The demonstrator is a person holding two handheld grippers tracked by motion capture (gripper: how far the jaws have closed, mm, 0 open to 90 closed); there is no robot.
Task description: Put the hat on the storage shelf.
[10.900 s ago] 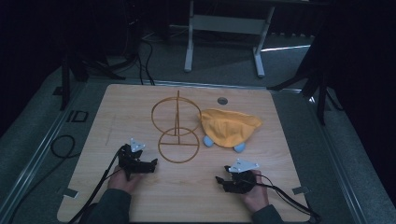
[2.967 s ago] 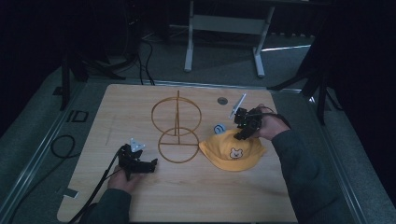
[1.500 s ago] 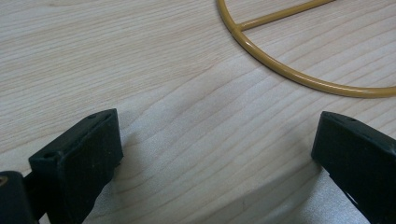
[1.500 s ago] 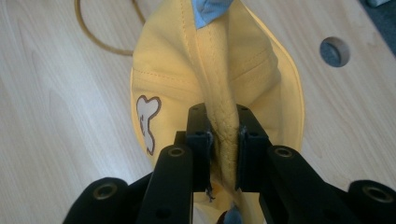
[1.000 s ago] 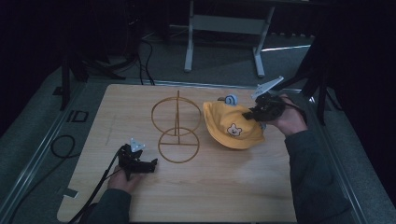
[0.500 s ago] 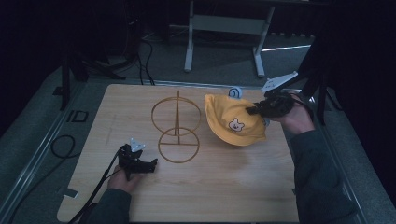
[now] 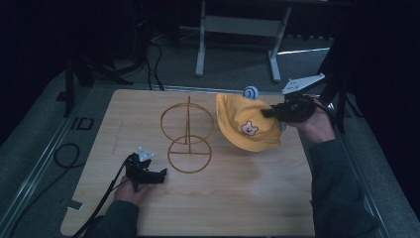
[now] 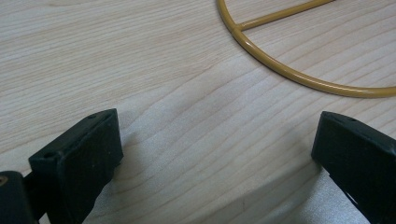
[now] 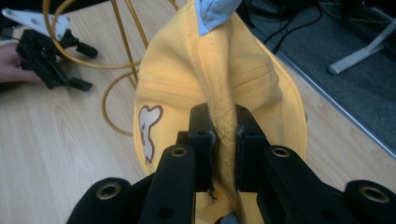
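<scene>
A: Right gripper view first, nearest thing: the right gripper (image 9: 219,154) has its jaws pressed together on a stitched fold of the yellow hat (image 9: 224,79). The cloth bunches between them, so it is soft and gives easily.

B: And it hangs limp beyond the pinch, the bear patch (image 9: 148,133) turned sideways. I'd judge it light; one pinch carries it clear of the wooden table (image 9: 56,140).

A: In the high view the yellow hat (image 7: 247,126) is held up at the table's right side, just beside the wire stand (image 7: 188,134), not touching it as far as I can tell.

B: Would you move the hold?

A: No, the quilted fold looks the firmest place. Thin cloth elsewhere might slip or stretch.

B: A floppy brim could snag on the stand's upper ring, I'd guess.

A: Likely. The left gripper (image 7: 143,171) rests on the table near the stand's base ring (image 8: 299,70), jaws wide apart with nothing between them.

B: Farther off, a blue tag (image 7: 250,92) pokes up at the hat's top edge.
</scene>
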